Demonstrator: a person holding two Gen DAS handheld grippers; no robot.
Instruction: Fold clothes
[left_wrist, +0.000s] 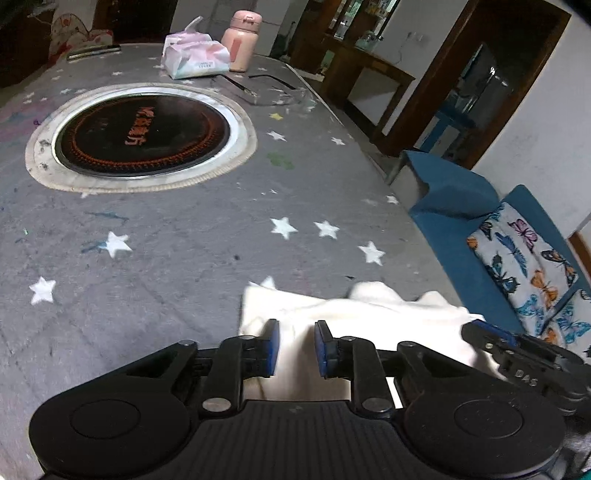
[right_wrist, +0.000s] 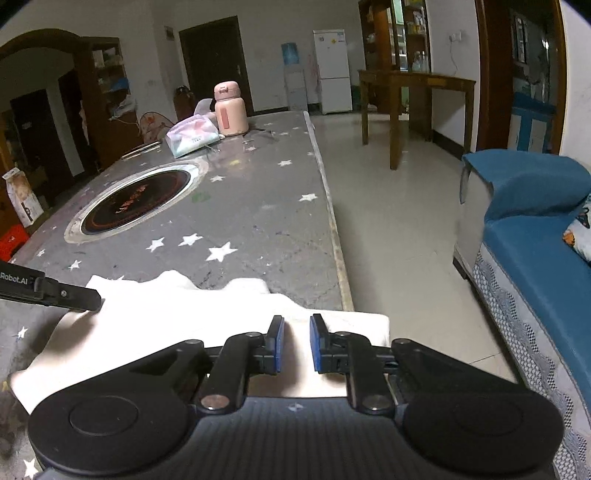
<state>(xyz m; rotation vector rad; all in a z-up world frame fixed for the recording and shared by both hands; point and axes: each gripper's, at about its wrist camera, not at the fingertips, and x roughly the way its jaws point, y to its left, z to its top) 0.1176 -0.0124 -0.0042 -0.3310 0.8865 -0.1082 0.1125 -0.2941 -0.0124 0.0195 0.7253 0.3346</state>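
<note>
A cream-white garment (left_wrist: 354, 314) lies bunched at the near right corner of the grey star-patterned table (left_wrist: 184, 229). My left gripper (left_wrist: 295, 345) is open, its blue pads on either side of a raised fold of the cloth. My right gripper (right_wrist: 296, 341) is open too, over the garment (right_wrist: 177, 317) where it hangs past the table's right edge. The right gripper's fingers (left_wrist: 491, 334) show at the right of the left wrist view. The left gripper's arm (right_wrist: 55, 291) shows at the left of the right wrist view.
A round built-in cooktop (left_wrist: 142, 134) sits in the table's middle. A tissue pack (left_wrist: 194, 55), a pink bottle (left_wrist: 242, 40) and glasses (left_wrist: 273, 88) stand at the far end. A blue sofa (right_wrist: 535, 240) with a butterfly cushion (left_wrist: 524, 258) is to the right, across bare floor (right_wrist: 399, 221).
</note>
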